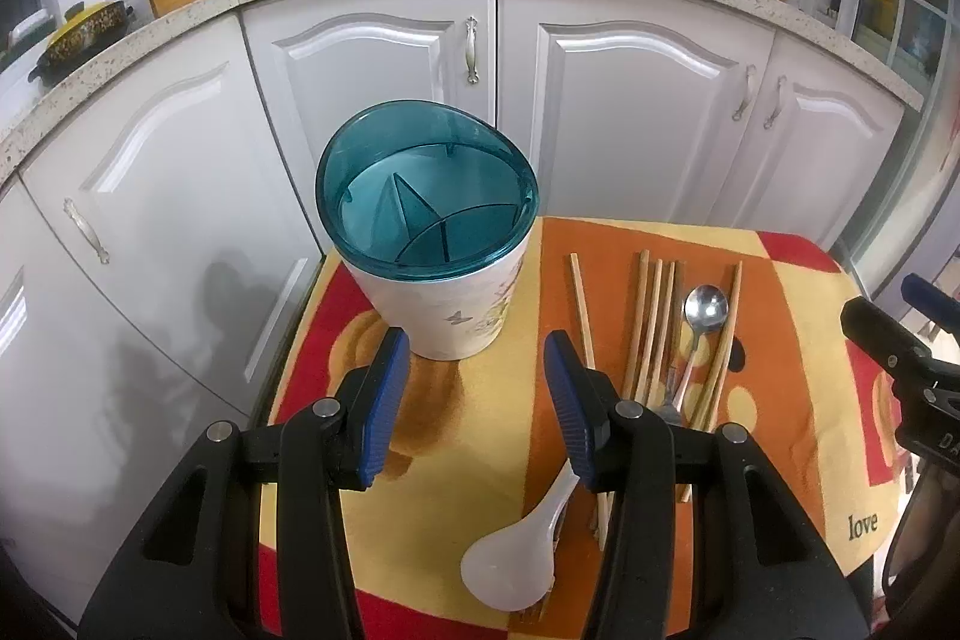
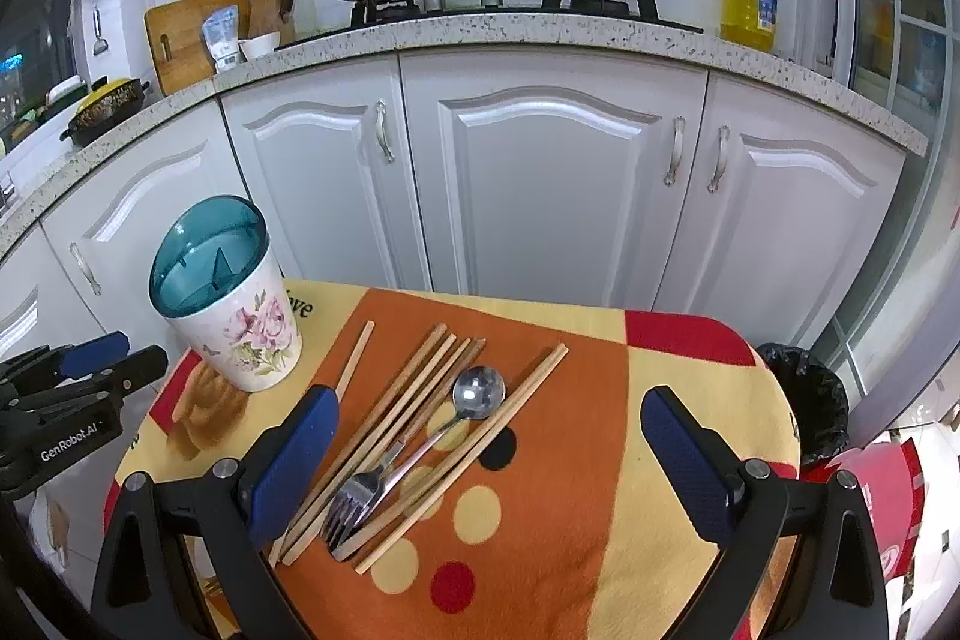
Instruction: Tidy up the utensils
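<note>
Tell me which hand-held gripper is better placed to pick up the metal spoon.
Probably right: the right hand-held gripper is open with the spoon between its fingers; the left faces the holder.

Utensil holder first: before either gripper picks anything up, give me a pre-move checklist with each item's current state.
1. Utensil holder upright, divided compartments holding nothing: ok.
2. Left gripper open, holding nothing: ok.
3. Right gripper open, holding nothing: ok.
4. Chopsticks separated for a clean grasp: not ok, the metal spoon and fork lie among them.
5. White plastic spoon reachable: ok, lying below the left gripper.
6. Chopstick count: cannot tell, they overlap.
</note>
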A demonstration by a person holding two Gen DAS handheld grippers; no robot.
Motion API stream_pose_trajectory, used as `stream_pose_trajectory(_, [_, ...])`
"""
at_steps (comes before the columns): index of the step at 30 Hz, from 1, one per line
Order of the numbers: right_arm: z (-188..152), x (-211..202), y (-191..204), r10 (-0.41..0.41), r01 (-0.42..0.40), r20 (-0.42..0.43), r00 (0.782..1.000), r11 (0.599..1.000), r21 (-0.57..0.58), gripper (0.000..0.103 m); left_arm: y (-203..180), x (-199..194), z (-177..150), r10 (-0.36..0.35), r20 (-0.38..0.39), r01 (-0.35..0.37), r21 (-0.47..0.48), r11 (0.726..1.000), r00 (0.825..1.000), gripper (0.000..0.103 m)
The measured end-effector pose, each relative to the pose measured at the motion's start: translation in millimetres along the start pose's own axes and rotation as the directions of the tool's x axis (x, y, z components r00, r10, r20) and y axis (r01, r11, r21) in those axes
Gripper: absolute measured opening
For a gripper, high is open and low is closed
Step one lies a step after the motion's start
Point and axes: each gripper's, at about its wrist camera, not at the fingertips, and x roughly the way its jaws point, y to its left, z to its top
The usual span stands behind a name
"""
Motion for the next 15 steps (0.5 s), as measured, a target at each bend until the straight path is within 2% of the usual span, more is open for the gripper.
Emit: stream_pose_trajectory(15, [2.0, -3.3, -2.4, -0.003, 0.003, 0.002, 1.000, 1.000, 0.007, 0.101, -3.3, -4.7, 2.8, -0.006, 0.016, 0.006, 0.004, 1.000, 1.000, 0.046])
